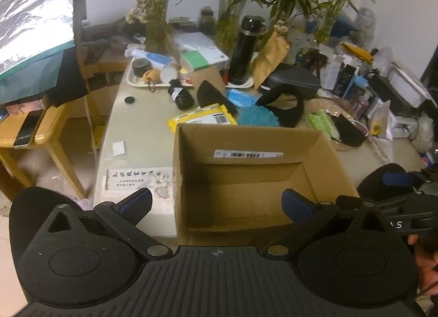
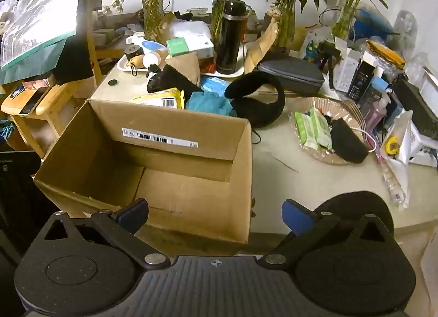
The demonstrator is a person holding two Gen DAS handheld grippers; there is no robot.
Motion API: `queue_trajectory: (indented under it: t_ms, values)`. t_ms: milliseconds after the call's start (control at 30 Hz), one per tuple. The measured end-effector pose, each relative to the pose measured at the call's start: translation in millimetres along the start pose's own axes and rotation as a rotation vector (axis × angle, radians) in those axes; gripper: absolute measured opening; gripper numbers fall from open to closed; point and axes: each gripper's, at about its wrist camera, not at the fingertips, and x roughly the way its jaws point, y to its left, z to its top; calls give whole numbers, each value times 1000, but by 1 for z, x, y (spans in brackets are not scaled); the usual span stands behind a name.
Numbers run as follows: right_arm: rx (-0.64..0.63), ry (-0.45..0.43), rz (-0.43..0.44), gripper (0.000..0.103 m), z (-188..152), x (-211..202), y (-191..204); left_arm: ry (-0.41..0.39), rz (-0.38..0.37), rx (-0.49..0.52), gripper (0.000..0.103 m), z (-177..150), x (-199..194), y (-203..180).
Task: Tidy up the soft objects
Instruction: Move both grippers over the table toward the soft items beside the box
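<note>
An open, empty cardboard box [image 1: 246, 180] stands on the table in front of both grippers; it also shows in the right wrist view [image 2: 153, 169]. Behind it lie soft things: black earmuffs [image 1: 287, 106] [image 2: 260, 100], a blue fluffy cloth [image 1: 257, 115] [image 2: 210, 103], a black pouch [image 1: 213, 95] [image 2: 175, 78] and a yellow mailer bag [image 1: 202, 118] [image 2: 161, 99]. My left gripper [image 1: 219, 204] is open and empty over the box's near edge. My right gripper [image 2: 216, 215] is open and empty at the box's near right corner.
A glass bowl [image 2: 328, 125] with green wipe packs and a black mask sits right of the box. A white tray [image 1: 137, 81] with a black flask [image 2: 231, 34], vases of bamboo, a grey case [image 2: 293, 73] and cartons crowd the back. A wooden stool [image 1: 30, 130] stands left.
</note>
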Motion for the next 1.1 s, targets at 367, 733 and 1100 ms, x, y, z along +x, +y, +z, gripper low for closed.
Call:
queue_trajectory:
  t_ms: [367, 733, 1100]
  values:
    - [-10, -49, -40, 103, 6, -13, -3, -33, -61, -2, 103, 0, -3, 5]
    - [2, -25, -79, 103, 1, -5, -5, -20, -5, -20, 103, 0, 2, 21]
    - [-1, -50, -67, 103, 8, -1, -21, -102, 29, -42, 103, 5, -1, 25]
